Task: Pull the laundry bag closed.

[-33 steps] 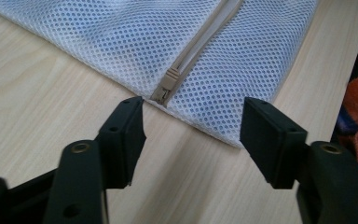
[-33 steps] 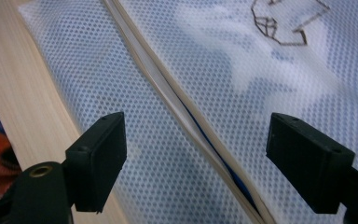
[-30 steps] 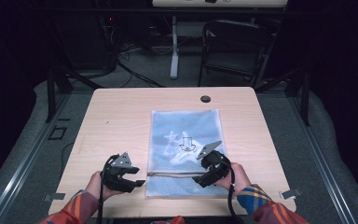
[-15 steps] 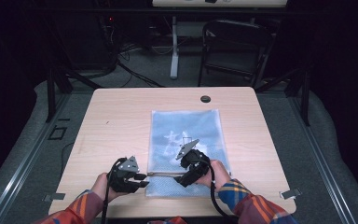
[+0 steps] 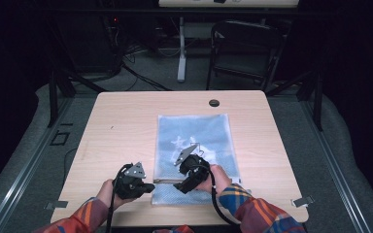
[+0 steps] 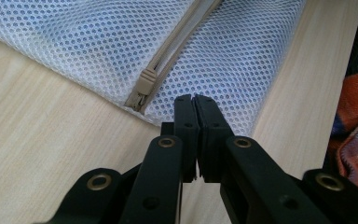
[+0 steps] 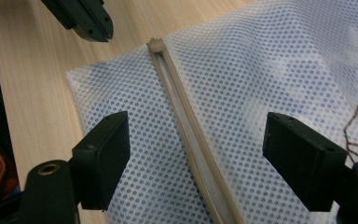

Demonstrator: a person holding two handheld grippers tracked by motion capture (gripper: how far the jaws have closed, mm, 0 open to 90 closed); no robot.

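Left gripper (image 6: 196, 100) pressed together after just closing, pinching the near corner of the mesh bag (image 5: 196, 136), just beside the beige zipper slider (image 6: 144, 84). Right gripper (image 7: 196, 154) spread wide, straddling the zipper track (image 7: 186, 126), pads not touching it. Bag flat on the pale wooden table (image 5: 126, 121), near its front edge: white honeycomb netting, rectangular, something bluish with a dark outline inside, too faint to identify.

Left claw (image 6: 195, 100) newly closed, seemingly empty
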